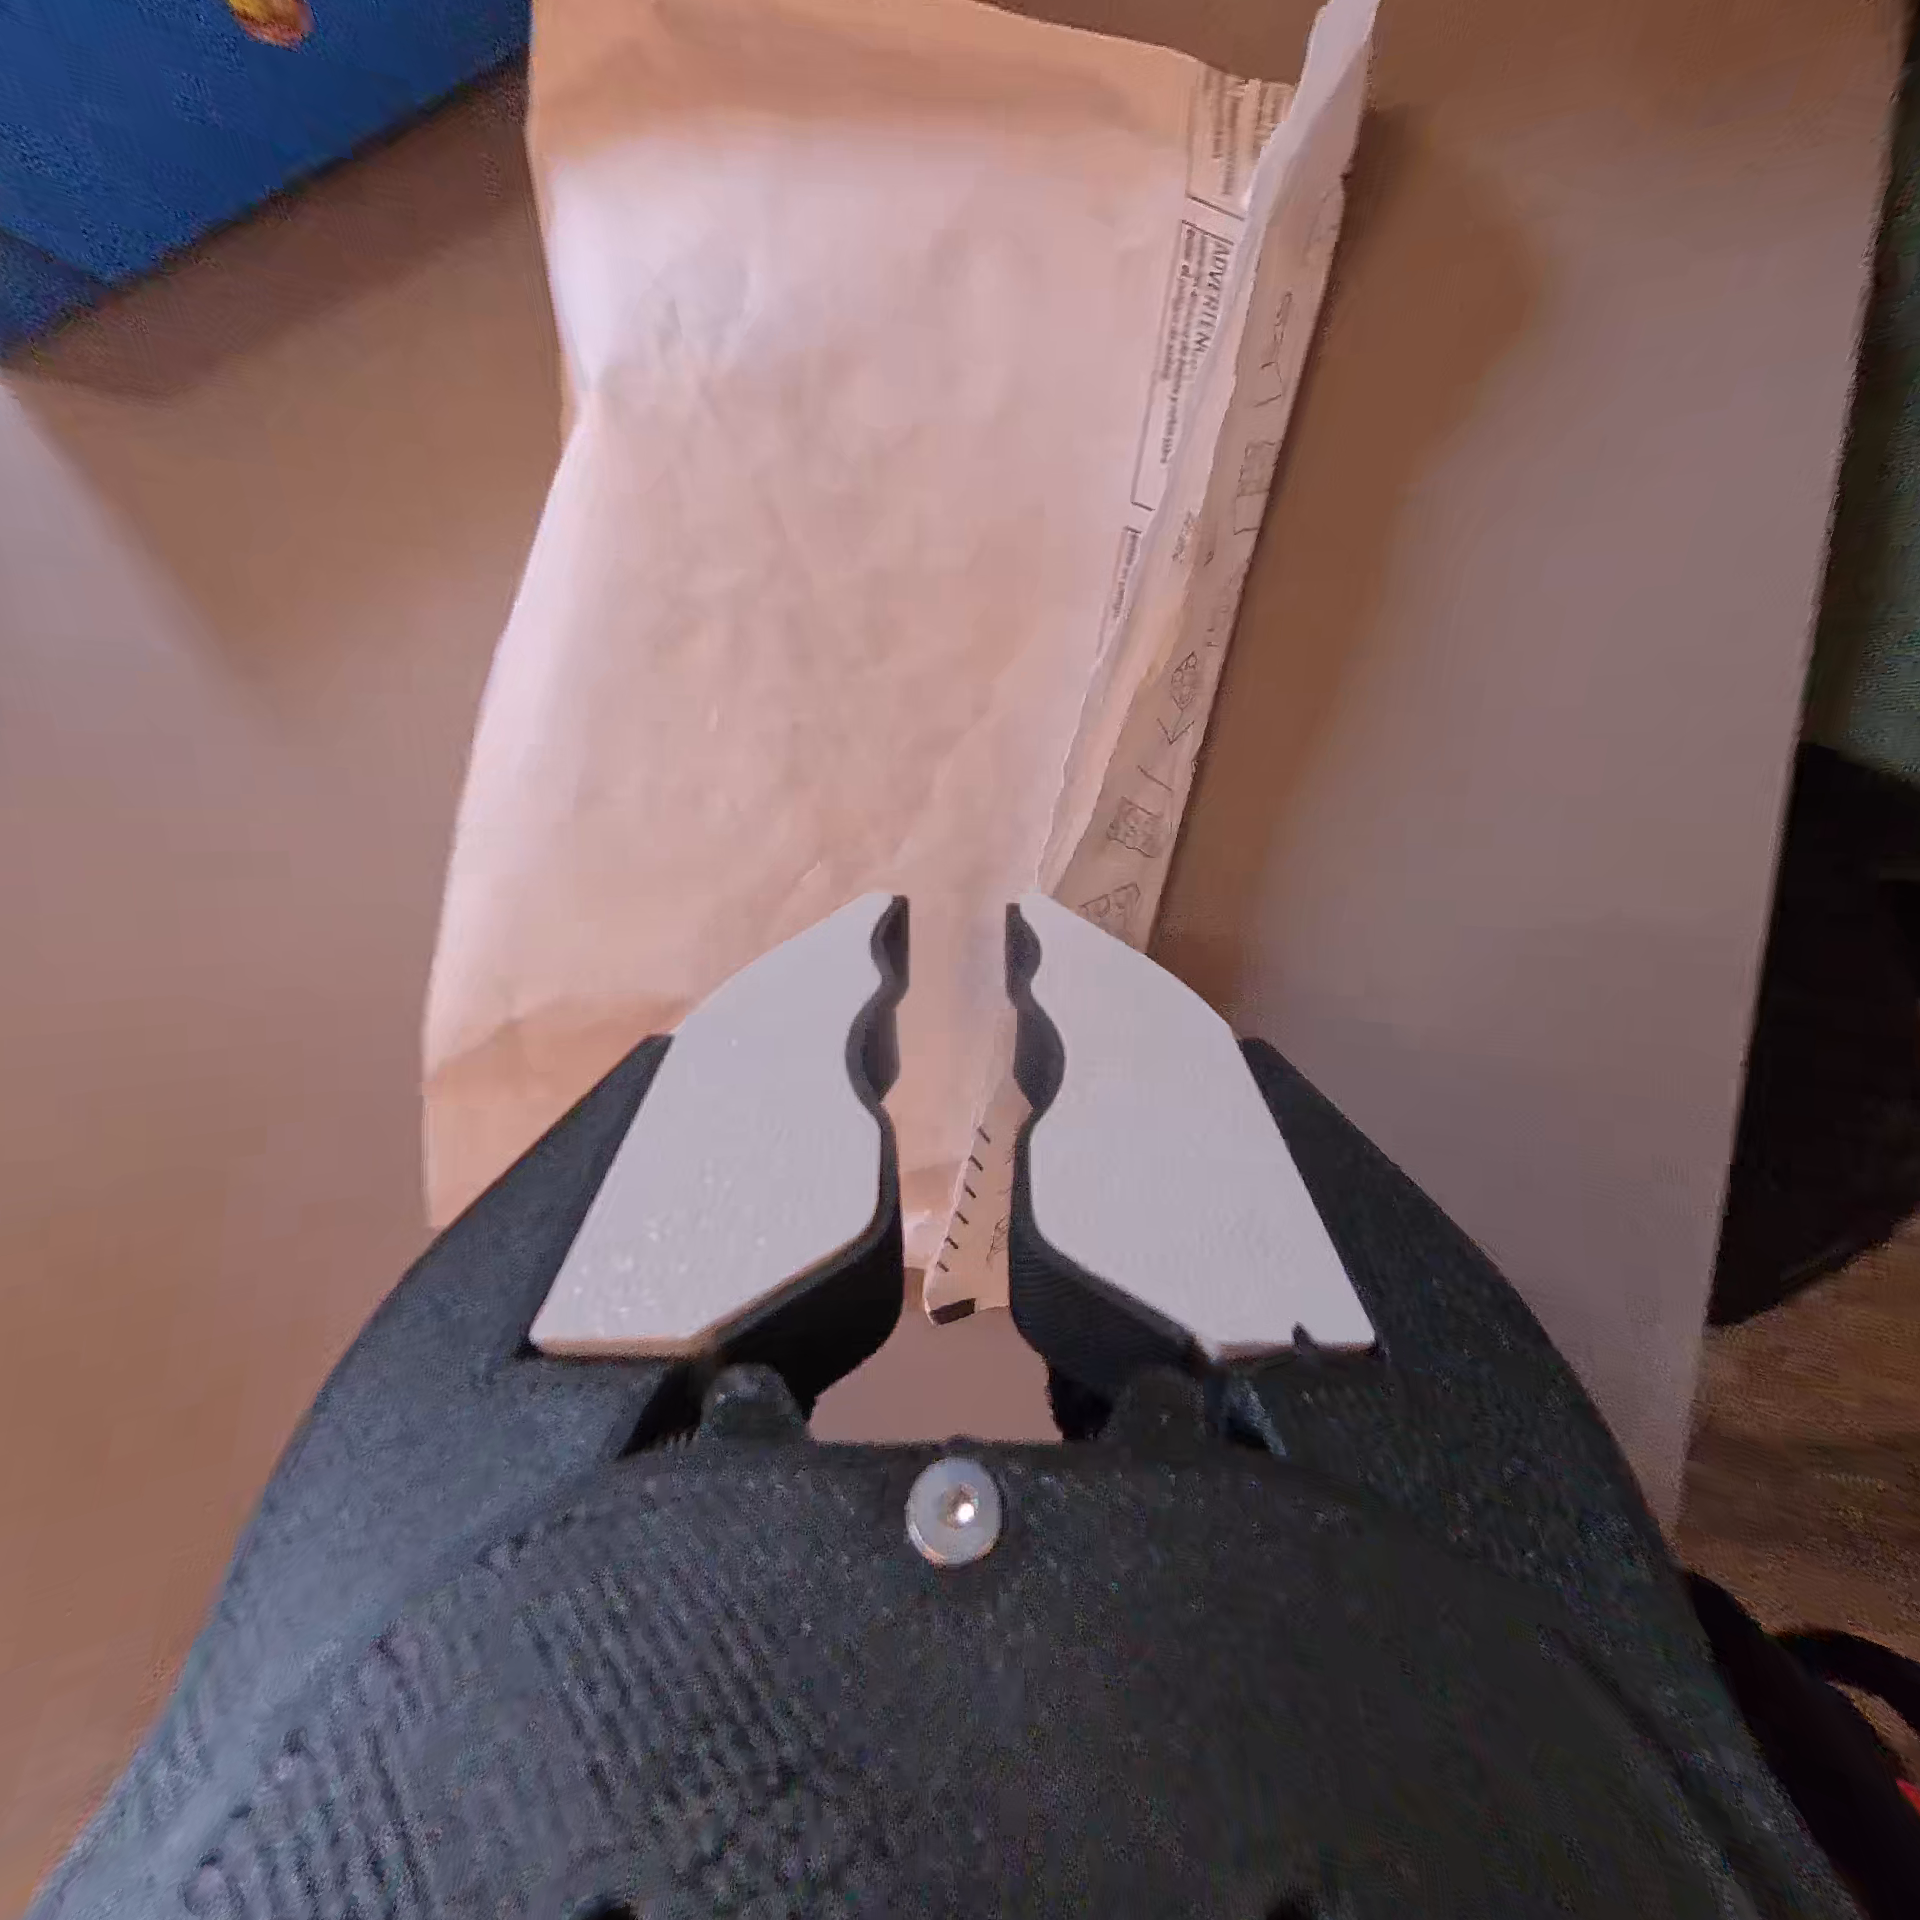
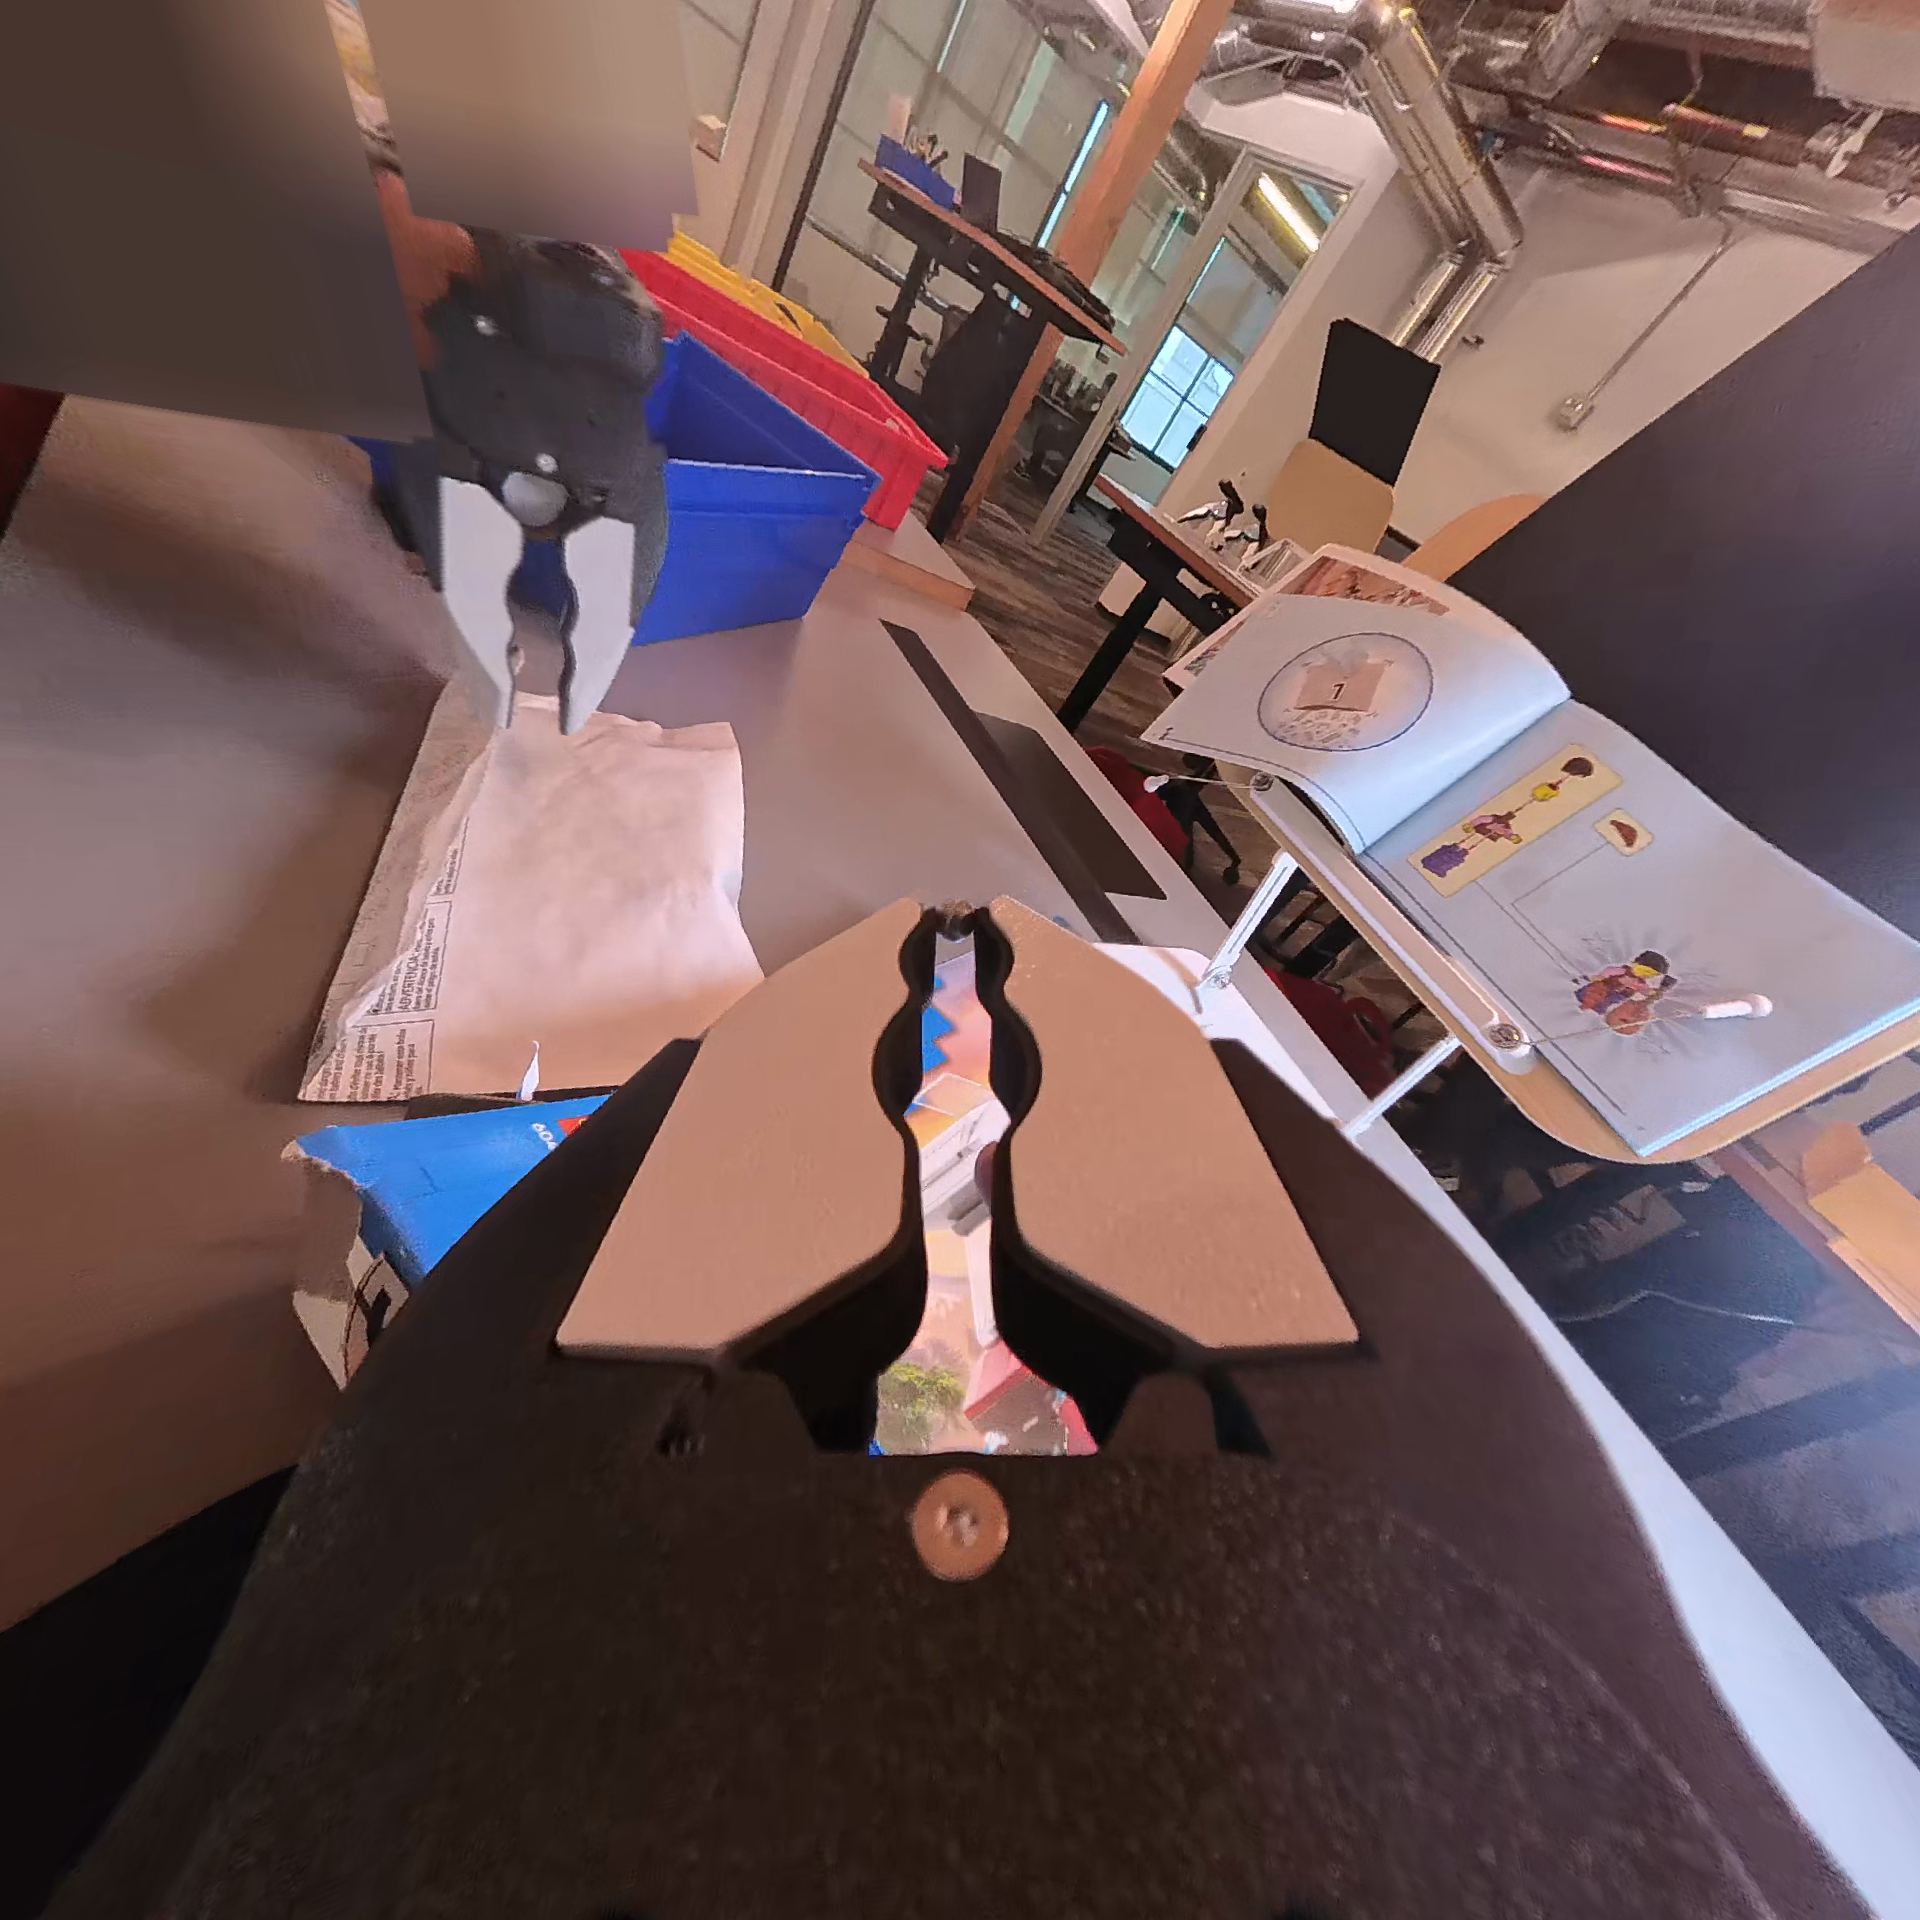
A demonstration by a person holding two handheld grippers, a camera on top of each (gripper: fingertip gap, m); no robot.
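My left tongs (image 1: 956, 914) hang over the near end of a white paper bag (image 1: 831, 520) that lies flat on the worktop (image 1: 208, 831). Their 2 fingers stand a narrow way apart, and I see paper between them with a gap on either side, so nothing is gripped. The bag's torn flap (image 1: 1278, 416), printed with small line drawings and text, stands up along its right edge and runs back past the right finger (image 1: 1122, 1091). From the right wrist view the left tongs (image 2: 540, 717) point down with their tips just above the bag's far corner (image 2: 582, 883).

My right tongs (image 2: 956, 920) are nearly closed on a small grey bit (image 2: 954, 918) pinched at the very tips; it is too small for me to tell what it is, perhaps a tiny brick piece. Below them lies a torn blue box (image 2: 447, 1153) with a colourful picture on its top, just beside the bag. Further back on the worktop stand a blue bin (image 2: 748, 488) and a red bin (image 2: 790, 353). To the right, an open booklet (image 2: 1558, 883) rests on a tilted stand.
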